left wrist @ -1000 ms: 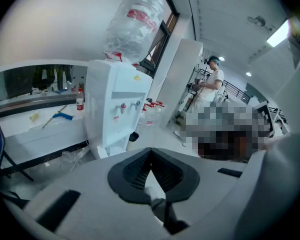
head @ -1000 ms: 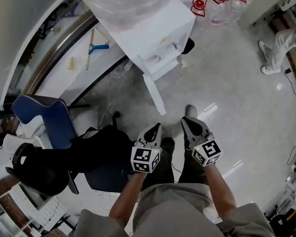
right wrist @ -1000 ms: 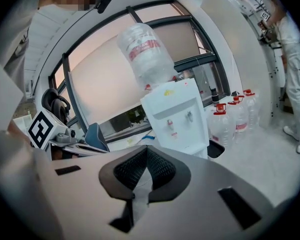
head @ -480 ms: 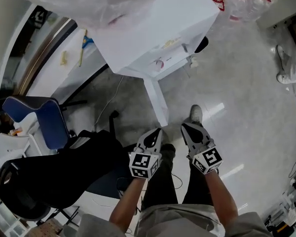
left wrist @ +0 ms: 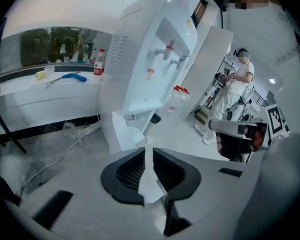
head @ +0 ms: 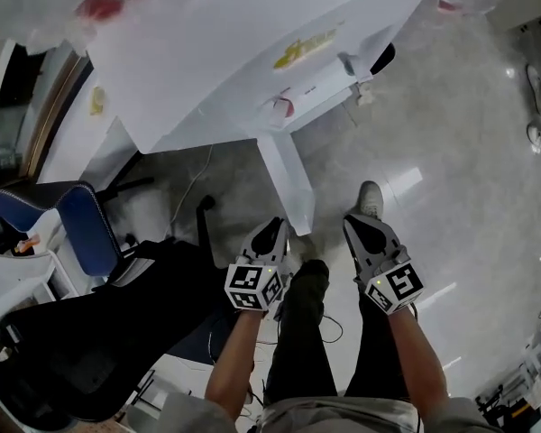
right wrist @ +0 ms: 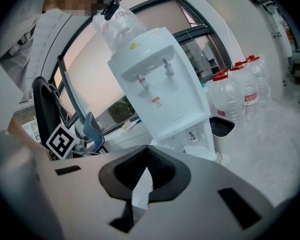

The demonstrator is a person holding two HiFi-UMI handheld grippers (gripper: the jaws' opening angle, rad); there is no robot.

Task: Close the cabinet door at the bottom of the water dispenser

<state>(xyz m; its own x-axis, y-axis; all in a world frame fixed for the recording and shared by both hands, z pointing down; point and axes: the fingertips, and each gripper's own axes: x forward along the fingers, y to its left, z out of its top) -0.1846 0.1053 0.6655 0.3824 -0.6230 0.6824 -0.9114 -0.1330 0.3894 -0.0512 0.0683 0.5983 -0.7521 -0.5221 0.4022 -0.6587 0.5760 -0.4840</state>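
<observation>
cabinet door (head: 287,183) ajar, just beyond both closed jaws

Left gripper (head: 274,231), right gripper (head: 362,225): jaws together, empty.

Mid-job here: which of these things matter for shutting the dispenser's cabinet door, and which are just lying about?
Job: water dispenser, its open cabinet door, left gripper, right gripper.
Lying about: blue chair, water bottles, bin, blue tool.

Left gripper (head: 272,233), right gripper (head: 362,229) side by side below water dispenser (head: 252,52) (cabinet door (head: 287,179) open)
</observation>
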